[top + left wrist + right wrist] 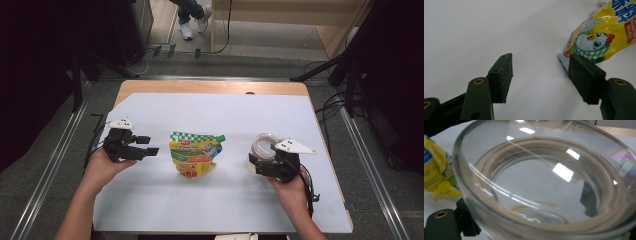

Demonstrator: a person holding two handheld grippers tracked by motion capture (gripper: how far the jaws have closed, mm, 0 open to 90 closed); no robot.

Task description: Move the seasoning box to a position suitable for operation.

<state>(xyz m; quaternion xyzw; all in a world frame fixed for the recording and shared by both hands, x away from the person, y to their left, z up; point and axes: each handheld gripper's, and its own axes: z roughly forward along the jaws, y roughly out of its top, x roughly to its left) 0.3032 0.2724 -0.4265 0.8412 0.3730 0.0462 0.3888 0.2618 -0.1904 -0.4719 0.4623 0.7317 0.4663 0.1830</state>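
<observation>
1. Black jaws of the left gripper (150, 145) stand apart with nothing between them, at the left of the white sheet (150, 200). The gripper points right, toward the middle of the sheet.
2. Next to the right lies the yellow and green pouch (194, 154), flat on the sheet near its centre. It is just off the tips of the open left jaws, near but apart from them. Its long axis runs roughly from far to near, with the green spout cap (220, 138) at its far right corner.
3. At the right, the right gripper (260, 162) holds a clear glass bowl (263, 145) by its near rim. One jaw shows through the glass inside the bowl and the other sits outside, so the jaws are clenched on the wall.
4. The pouch lies between the two hands. The free left gripper looks the nearer one, and its jaws face the pouch's left edge, so a short move to the right would likely bring that edge between them.
5. The left gripper view brings out the pouch's (602, 35) printed chicken and checked pattern beside one pad (584, 77), detail too small in the high view.
6. The right gripper view looks into the bowl (544, 182), which seems empty, with a pale ring in its base, and the pouch (436, 175) to its left.
</observation>
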